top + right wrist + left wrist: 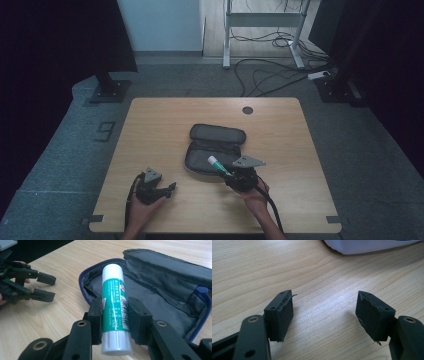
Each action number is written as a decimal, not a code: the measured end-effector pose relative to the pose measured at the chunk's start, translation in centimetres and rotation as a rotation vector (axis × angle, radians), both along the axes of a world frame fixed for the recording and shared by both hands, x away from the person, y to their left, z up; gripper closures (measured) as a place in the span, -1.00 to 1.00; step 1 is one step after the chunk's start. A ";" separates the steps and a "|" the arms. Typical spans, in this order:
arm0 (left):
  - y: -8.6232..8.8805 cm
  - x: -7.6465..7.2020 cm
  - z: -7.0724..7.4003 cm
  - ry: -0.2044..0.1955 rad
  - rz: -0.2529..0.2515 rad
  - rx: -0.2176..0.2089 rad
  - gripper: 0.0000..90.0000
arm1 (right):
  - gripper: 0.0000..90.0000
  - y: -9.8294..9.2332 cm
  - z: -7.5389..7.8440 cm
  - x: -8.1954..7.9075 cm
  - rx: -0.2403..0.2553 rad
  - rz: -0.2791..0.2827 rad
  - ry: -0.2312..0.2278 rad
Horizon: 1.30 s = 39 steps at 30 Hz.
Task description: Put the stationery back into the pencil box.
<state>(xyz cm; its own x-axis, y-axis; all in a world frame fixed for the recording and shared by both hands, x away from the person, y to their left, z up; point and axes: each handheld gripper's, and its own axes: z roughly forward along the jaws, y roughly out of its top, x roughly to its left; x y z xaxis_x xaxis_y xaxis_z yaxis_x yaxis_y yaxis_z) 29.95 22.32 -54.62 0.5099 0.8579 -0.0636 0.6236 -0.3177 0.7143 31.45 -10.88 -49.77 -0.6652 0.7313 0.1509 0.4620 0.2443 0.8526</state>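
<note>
Right gripper view puts our right gripper (115, 315) nearest, jaws clamped on a green-and-white glue stick (115, 307) held over the open grey pencil case (162, 287). Beyond it, our left gripper (46, 287) sits with jaws apart, holding nothing, above the wooden table (37, 320). From the high view, the pencil case (216, 147) lies mid-table, lid folded back.

Matt wood-grain table (150, 145), soft grey cloth case (162, 297), glossy plastic glue stick (114, 305).
</note>
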 end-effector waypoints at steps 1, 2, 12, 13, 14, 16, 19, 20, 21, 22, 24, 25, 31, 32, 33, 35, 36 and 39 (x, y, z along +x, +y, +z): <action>0.0 0.0 0.0 0.000 0.000 0.000 -0.32 | 0.44 0.1 -0.1 0.1 -0.001 0.001 0.001; 0.0 0.0 0.0 0.000 0.000 0.000 -0.32 | 0.44 0.2 -0.2 0.4 -0.003 -0.002 0.004; -0.3 -0.1 0.0 -0.009 -0.002 0.032 -0.33 | 0.44 1.1 -0.7 2.0 -0.035 -0.012 0.004; -0.3 -0.1 0.0 -0.009 -0.002 0.033 -0.33 | 0.44 1.2 -0.7 2.2 -0.037 -0.014 0.003; -0.3 -0.1 0.0 -0.009 -0.002 0.034 -0.33 | 0.44 1.3 -0.8 2.3 -0.038 -0.013 0.001; -0.3 -0.1 0.0 -0.008 -0.004 0.032 -0.33 | 0.44 1.4 -0.8 2.6 -0.045 -0.014 0.002; -0.3 -0.1 0.0 -0.008 -0.002 0.030 -0.33 | 0.44 1.5 -1.0 3.0 -0.042 -0.020 0.010; -0.3 -0.1 0.0 -0.009 -0.002 0.031 -0.33 | 0.44 1.5 -1.1 3.2 -0.042 -0.024 0.013; -0.3 -0.1 0.0 -0.009 -0.002 0.031 -0.33 | 0.44 1.5 -1.1 3.3 -0.045 -0.026 0.015; -0.3 -0.1 0.0 -0.009 -0.002 0.032 -0.33 | 0.44 1.6 -1.2 3.5 -0.048 -0.028 0.013; -0.3 -0.1 0.0 -0.009 -0.002 0.032 -0.33 | 0.44 1.6 -1.2 3.7 -0.050 -0.032 0.014; -0.3 -0.1 0.0 -0.009 -0.002 0.032 -0.33 | 0.44 1.6 -1.2 3.8 -0.050 -0.033 0.016; -0.3 -0.1 0.0 -0.009 -0.004 0.031 -0.34 | 0.44 1.6 -1.5 4.7 -0.068 -0.057 0.018; -0.3 -0.1 0.0 -0.008 -0.004 0.031 -0.34 | 0.44 1.7 -1.6 4.8 -0.075 -0.060 0.018; -0.3 -0.1 0.0 -0.009 -0.004 0.031 -0.34 | 0.44 1.7 -1.8 4.9 -0.080 -0.063 0.021; -0.3 -0.1 0.0 -0.009 -0.005 0.032 -0.34 | 0.44 1.9 -2.1 5.2 -0.107 -0.072 0.018; -0.4 -0.1 0.0 -0.009 -0.005 0.032 -0.34 | 0.44 1.9 -2.3 5.3 -0.116 -0.074 0.020; -0.4 -0.1 0.0 -0.009 -0.006 0.036 -0.34 | 0.44 2.0 -2.7 5.6 -0.135 -0.079 0.030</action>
<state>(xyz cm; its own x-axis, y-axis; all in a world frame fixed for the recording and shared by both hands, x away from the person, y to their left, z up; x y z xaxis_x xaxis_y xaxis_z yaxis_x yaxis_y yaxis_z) 29.84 21.93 -54.64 0.5152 0.8566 -0.0281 0.6151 -0.3467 0.7082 37.03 -8.89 -52.51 -0.6011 0.7964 0.0667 0.5092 0.3173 0.8000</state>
